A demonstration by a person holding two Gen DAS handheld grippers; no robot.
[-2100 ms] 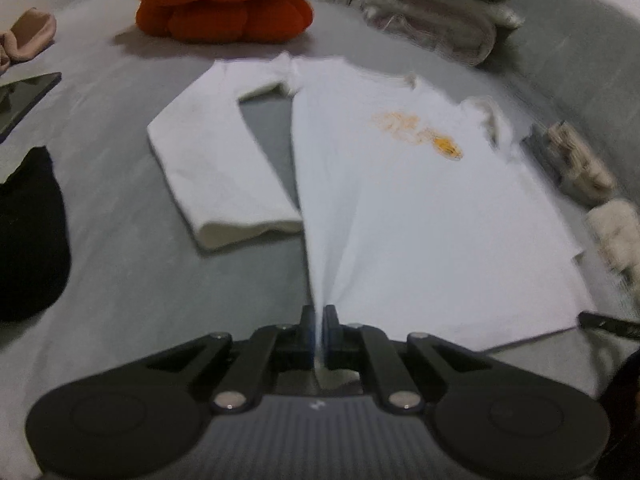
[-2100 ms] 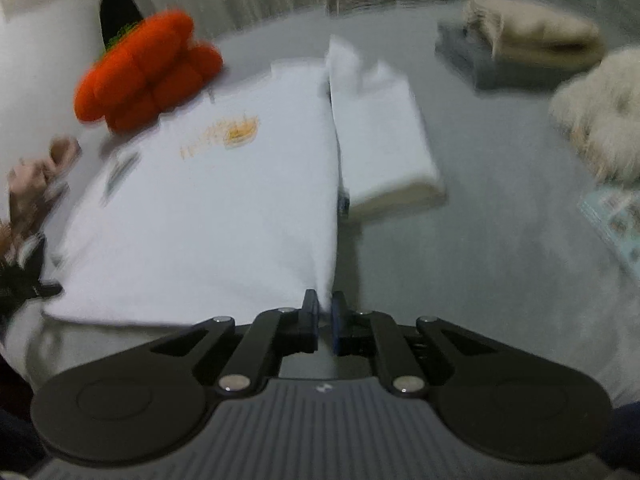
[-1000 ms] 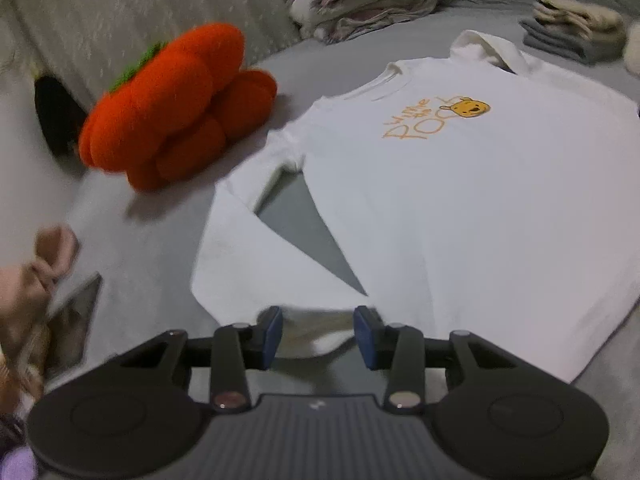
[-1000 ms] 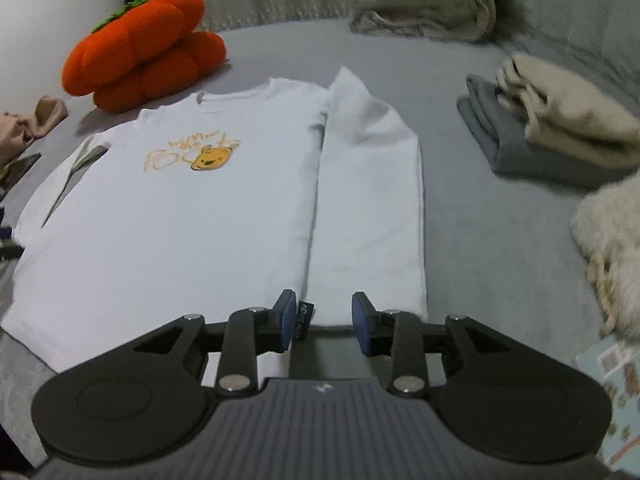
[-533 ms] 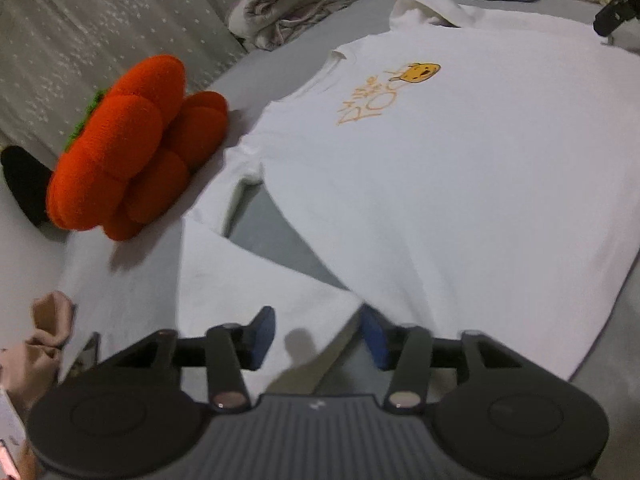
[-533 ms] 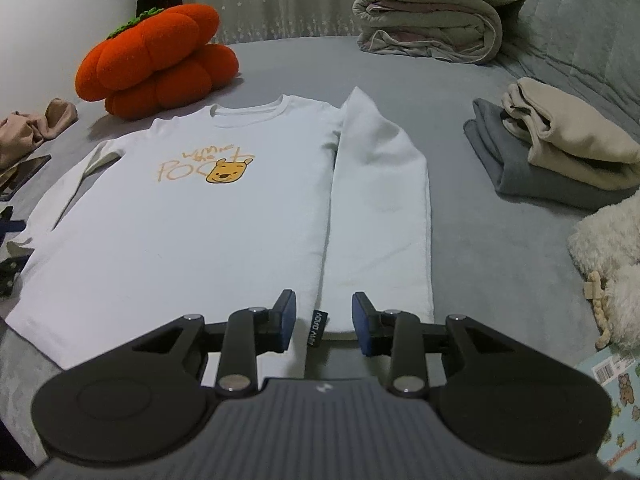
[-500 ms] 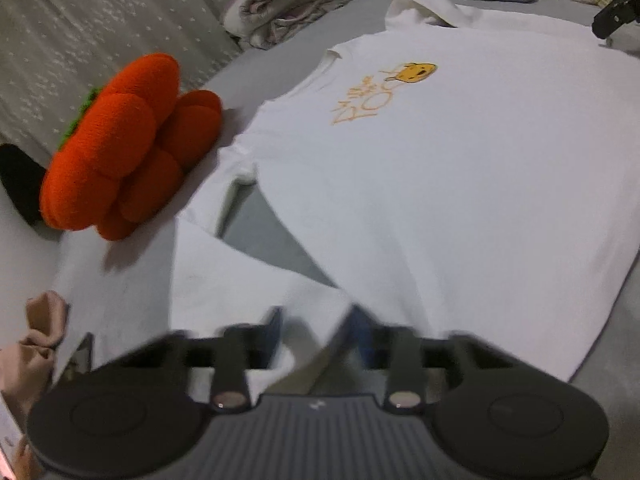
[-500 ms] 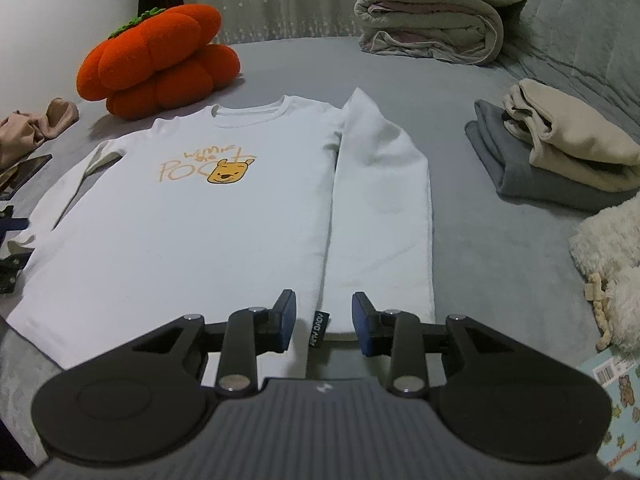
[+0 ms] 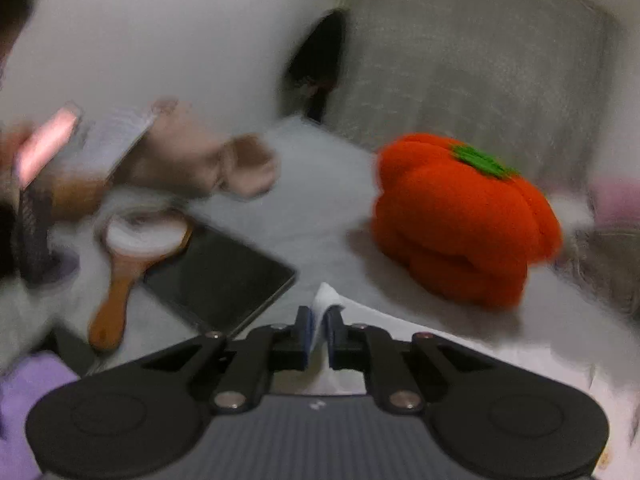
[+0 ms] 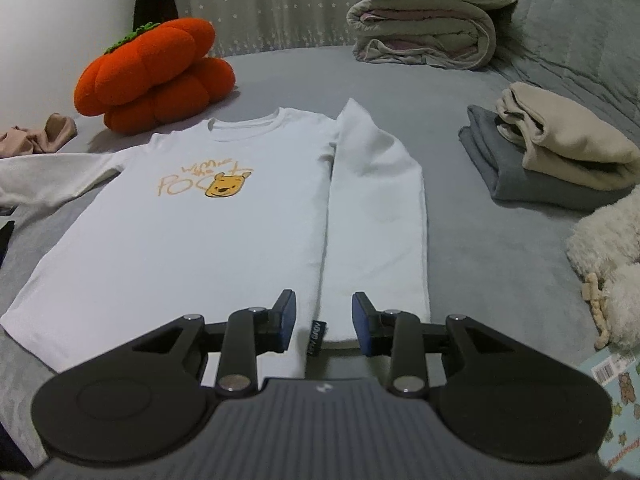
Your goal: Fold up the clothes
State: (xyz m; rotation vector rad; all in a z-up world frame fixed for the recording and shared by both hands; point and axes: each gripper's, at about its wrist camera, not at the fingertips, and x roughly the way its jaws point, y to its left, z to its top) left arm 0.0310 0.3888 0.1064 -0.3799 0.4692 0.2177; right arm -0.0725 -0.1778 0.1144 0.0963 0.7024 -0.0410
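A white long-sleeved shirt [image 10: 200, 240] with an orange bear print lies flat on the grey bed [image 10: 480, 240]. Its right sleeve [image 10: 376, 208] lies straight along the body. The other sleeve [image 10: 52, 180] stretches out to the left edge of the right wrist view. My left gripper [image 9: 319, 326] is shut on that sleeve's white cuff [image 9: 326, 300], which pokes up between the pads; this view is blurred. My right gripper [image 10: 324, 320] hovers open at the hem, its fingers either side of a small black label [image 10: 316, 338] without pressing on cloth.
An orange pumpkin cushion [image 10: 156, 72] [image 9: 460, 216] sits behind the shirt. Folded grey and beige clothes [image 10: 552, 156] and a fluffy white thing [image 10: 608, 264] lie to the right, and a rolled blanket [image 10: 424, 28] at the back. A dark tablet [image 9: 216, 272] and a wooden brush [image 9: 132, 264] lie left.
My left gripper has closed on the sleeve cuff, rolled and swung out to the left with it, and the bent sleeve is now pulled out straight. The right gripper has stayed put.
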